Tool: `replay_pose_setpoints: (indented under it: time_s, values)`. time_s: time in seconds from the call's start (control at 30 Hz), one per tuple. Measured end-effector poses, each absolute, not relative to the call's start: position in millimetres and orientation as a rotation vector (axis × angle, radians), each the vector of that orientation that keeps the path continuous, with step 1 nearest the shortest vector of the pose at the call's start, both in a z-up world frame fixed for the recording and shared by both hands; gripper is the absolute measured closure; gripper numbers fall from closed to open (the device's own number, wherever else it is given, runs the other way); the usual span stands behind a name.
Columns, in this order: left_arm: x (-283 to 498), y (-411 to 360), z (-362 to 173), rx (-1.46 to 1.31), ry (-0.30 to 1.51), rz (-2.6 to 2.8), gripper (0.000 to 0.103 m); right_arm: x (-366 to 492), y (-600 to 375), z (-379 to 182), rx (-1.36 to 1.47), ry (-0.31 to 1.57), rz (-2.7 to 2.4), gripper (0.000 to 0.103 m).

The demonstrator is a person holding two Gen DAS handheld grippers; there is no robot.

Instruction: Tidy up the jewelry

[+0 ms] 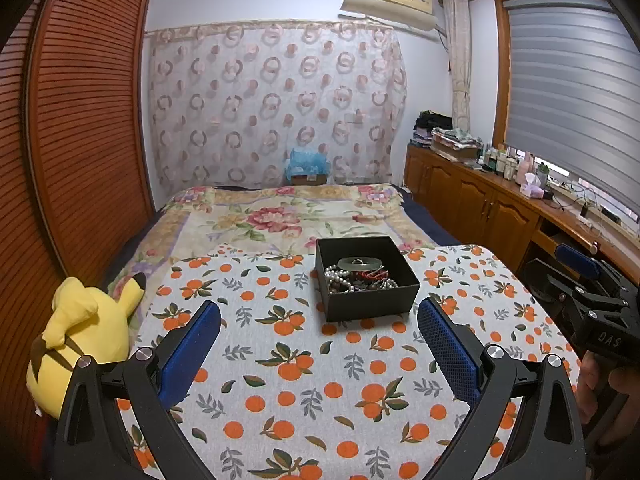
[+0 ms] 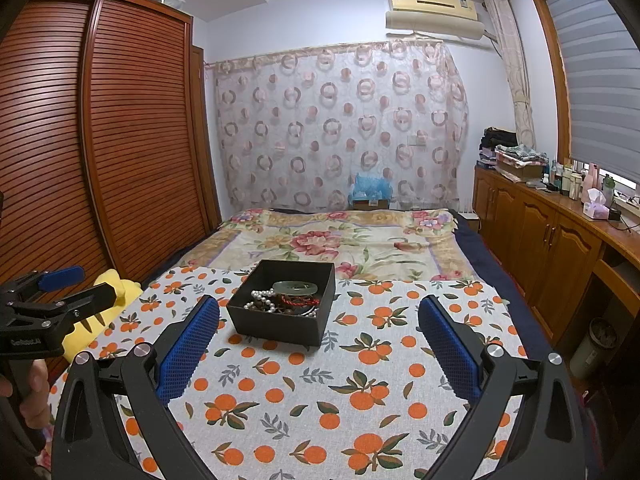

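Both grippers, left gripper [image 1: 319, 344] and right gripper [image 2: 319, 340], hover with fingers spread wide, holding nothing, above the orange-print cloth [image 1: 304, 380]. Farther back on it sits the open black box [image 1: 366, 278], heaped with a pearl strand [image 1: 340, 276] and bangle [image 1: 360, 262].

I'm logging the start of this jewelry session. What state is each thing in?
Left gripper: open, empty, short of the box.
Right gripper: open, empty, short of the box.
Black box: lidless, upright on the orange-print cloth.
Jewelry: heaped inside the box, tangled.
Green bangle: lying on top of the heap.
Pearl strand: loosely piled in the box.
Wardrobe: doors shut.
Window blind: mostly down.
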State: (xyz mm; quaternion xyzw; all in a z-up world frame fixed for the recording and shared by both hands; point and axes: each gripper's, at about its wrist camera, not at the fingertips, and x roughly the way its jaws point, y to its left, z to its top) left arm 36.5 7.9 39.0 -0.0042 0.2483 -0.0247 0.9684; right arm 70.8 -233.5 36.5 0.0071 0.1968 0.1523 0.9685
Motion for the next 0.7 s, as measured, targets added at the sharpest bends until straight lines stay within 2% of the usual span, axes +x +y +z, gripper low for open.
replay_pose_setpoints:
  time_s: [0.7]
  values:
    - [36.6,8.9,37.7,-0.01,0.501,-0.05,0.008,71.3,-234.2,37.8,0.015,0.398,0.31,0.003]
